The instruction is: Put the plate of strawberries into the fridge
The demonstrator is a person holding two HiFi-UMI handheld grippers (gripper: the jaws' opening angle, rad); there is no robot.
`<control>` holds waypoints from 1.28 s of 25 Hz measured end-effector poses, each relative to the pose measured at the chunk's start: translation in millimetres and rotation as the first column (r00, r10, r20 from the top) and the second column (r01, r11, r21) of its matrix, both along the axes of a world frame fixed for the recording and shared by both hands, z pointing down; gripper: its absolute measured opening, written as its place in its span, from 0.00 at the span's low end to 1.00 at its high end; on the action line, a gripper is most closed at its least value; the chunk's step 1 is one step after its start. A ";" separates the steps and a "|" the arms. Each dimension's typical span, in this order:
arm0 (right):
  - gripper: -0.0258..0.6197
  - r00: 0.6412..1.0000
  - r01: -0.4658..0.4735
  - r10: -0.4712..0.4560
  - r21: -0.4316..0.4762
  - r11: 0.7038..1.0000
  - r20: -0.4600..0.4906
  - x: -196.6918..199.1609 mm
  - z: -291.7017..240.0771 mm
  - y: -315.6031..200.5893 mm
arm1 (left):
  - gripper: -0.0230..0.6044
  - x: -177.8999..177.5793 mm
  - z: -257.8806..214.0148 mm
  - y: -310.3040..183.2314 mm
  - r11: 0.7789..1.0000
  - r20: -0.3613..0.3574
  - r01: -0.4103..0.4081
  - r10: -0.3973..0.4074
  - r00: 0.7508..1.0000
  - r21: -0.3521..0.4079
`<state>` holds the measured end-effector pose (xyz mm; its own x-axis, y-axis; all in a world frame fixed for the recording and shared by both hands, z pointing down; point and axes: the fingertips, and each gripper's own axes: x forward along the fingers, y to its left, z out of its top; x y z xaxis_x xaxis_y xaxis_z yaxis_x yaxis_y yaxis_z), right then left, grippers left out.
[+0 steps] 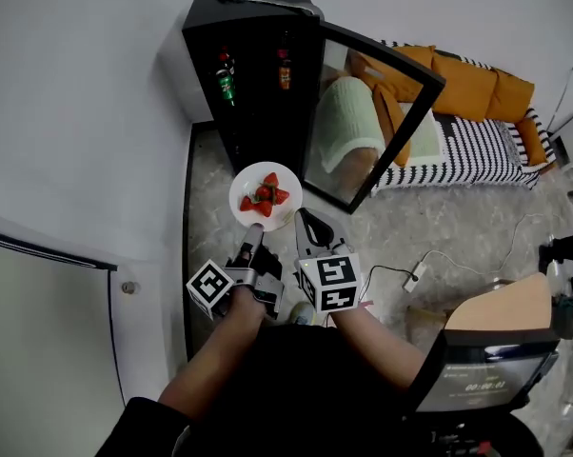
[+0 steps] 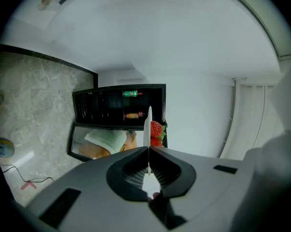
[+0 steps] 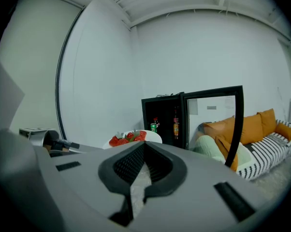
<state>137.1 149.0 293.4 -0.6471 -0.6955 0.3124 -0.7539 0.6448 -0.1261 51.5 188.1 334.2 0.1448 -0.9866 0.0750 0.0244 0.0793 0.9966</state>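
The left gripper [image 1: 255, 231] is clenching the near rim of the white plate [image 1: 244, 181] — in the left gripper view the 2 jaws are pressing together on the plate [image 2: 147, 122], which is showing edge-on there, with the strawberries [image 2: 156, 132] sitting on its right face. In the head view the strawberries [image 1: 265, 196] are lying heaped at the middle of the plate, which is hanging above the marbled floor [image 1: 206, 188] just in front of the black fridge [image 1: 258, 74], outside it.

The right gripper [image 1: 306, 222] is hovering just right of the plate and apart from it. Its jaws are meeting at the tips with nothing between them, as the right gripper view shows [image 3: 144, 145].

The fridge is standing at the far side against the white wall, and its glass door [image 1: 382, 112] is swinging wide open to the right. Inside, a green can [image 1: 227, 86] and a dark bottle [image 1: 285, 69] are resting on a shelf. Farther right, beyond the door, orange cushions [image 1: 467, 89] are lying on a striped sofa [image 1: 477, 146] — the same cushions are reflecting in the door glass. A thin cable [image 1: 401, 274] is trailing over the floor at the near right.
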 end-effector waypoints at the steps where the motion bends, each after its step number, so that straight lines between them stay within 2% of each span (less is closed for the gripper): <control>1: 0.05 1.000 0.002 -0.002 -0.001 1.000 0.003 0.8 -0.4 -0.1 | 0.05 0.7 0.2 0.8 1.000 0.001 0.001 -0.001 1.000 -0.004; 5: 0.05 1.000 0.005 -0.005 0.004 1.000 0.019 9.4 -0.9 7.5 | 0.05 8.6 -0.3 10.6 1.000 0.003 0.009 -0.009 1.000 0.004; 10: 0.05 1.000 0.016 -0.016 0.000 1.000 0.014 -2.8 4.4 -9.7 | 0.05 -5.2 8.3 -6.0 1.000 0.005 0.012 -0.012 1.000 -0.005; 14: 0.05 0.999 0.032 -0.033 0.032 0.999 0.014 -2.6 8.1 6.1 | 0.05 -4.5 14.9 1.5 1.000 0.031 0.004 -0.005 1.000 0.021; 24: 0.05 0.999 0.025 -0.028 0.099 0.995 0.027 -7.1 1.7 -0.3 | 0.05 -10.5 10.5 -14.8 0.996 0.070 -0.027 0.021 0.997 0.081; 29: 0.05 1.000 0.007 -0.009 0.077 0.997 0.022 -42.6 -7.9 -62.1 | 0.05 -50.4 3.9 -75.2 0.998 0.076 -0.044 0.040 0.996 0.045; 32: 0.05 1.000 0.011 -0.012 0.064 0.998 0.016 -53.8 -7.4 -76.7 | 0.05 -60.2 2.0 -92.9 0.998 0.061 -0.043 0.041 0.997 0.046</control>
<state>83.3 72.4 286.0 -0.6599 -0.7062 0.2566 -0.7445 0.6606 -0.0966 -8.6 95.3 336.2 0.1827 -0.9824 0.0386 -0.0381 0.0321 0.9988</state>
